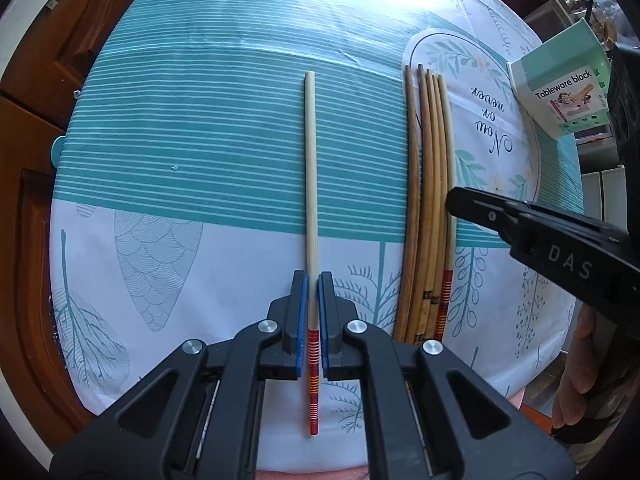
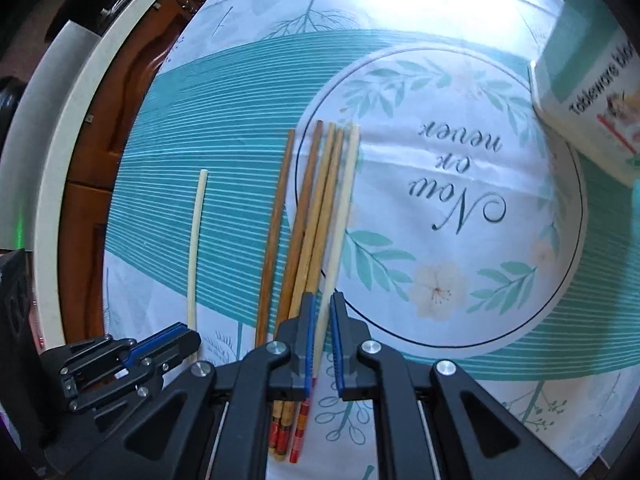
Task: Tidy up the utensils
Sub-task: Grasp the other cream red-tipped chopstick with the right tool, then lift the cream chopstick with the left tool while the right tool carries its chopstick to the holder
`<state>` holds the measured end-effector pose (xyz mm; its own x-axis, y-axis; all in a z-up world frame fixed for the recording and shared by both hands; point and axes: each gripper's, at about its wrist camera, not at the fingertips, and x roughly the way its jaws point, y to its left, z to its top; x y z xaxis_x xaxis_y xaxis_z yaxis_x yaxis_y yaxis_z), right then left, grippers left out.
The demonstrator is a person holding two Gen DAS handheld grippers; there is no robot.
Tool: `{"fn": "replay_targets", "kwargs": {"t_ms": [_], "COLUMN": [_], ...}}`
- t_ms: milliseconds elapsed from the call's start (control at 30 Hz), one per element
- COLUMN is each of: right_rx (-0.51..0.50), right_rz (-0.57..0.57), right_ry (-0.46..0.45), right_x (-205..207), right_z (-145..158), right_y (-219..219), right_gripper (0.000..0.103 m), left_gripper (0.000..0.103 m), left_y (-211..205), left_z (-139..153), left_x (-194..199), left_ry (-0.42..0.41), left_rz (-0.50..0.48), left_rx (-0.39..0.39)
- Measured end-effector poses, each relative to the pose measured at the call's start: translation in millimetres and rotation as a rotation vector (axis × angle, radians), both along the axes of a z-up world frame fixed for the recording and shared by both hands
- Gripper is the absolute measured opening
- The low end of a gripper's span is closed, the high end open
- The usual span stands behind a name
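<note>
My left tongs [image 1: 313,300] are clamped on the pale chopstick [image 1: 310,168], lying alone on the cloth [image 1: 180,120] left of the bundle [image 1: 428,200]. My right tongs [image 2: 321,320] pinch the bundle's pale stick [image 2: 340,232]. Lift level, then lay both as 1 pair.

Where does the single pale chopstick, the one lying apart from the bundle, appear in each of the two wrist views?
Left wrist view: the pale chopstick with a red-banded end runs up the centre, its lower part between the blue pads of the left claw.
Right wrist view: it lies at lower left, left of the bundle, its near end hidden behind the left claw.
Shared landmark: the bundle of brown wooden chopsticks.
</note>
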<state>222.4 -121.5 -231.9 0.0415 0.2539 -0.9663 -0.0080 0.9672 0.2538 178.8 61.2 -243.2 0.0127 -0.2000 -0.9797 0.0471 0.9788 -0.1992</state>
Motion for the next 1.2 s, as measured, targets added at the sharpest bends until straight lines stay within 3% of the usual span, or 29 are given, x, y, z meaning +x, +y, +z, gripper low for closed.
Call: {"fn": "replay_targets", "kwargs": {"t_ms": [100,400,567,667,700,733,900,1100,1200], "right_rx": [-0.054,-0.078,-0.084,-0.096,-0.103,-0.108,-0.156,-0.191,-0.172], "right_rz": [0.006,0.026,0.040,0.049,0.050,0.050,0.066,0.101,0.092], "right_ry": [0.017,0.020,0.021,0.019,0.018,0.017,-0.011,-0.038,-0.021], "right_x": [5,4,4,3,3,5,2,-9,-11], "right_z": [-2,-2,-1,-1,-1,-1,1,3,3], "right_y": [5,-7,-12,-5,-5,0,16,31,27], "right_gripper": [0.008,0.005,0.006,0.007,0.007,0.007,0.007,0.007,0.005], "left_gripper": [0.003,0.004,0.006,0.025,0.048,0.060,0.059,0.035,0.032], "left_y": [-5,-22,-34,-37,-37,-37,-36,-34,-31], "left_z": [-2,1,-1,0,0,-1,-2,6,9], "left_x": [1,-2,5,9,10,11,10,6,5], "left_ry": [0.004,0.007,0.034,0.050,0.049,0.044,0.026,0.007,0.005], "left_rz": [-0.015,-0.101,-0.107,-0.095,-0.093,-0.084,-0.070,-0.074,-0.087], "left_rx": [0.012,0.107,0.116,0.081,0.105,0.137,0.173,0.184,0.186]}}
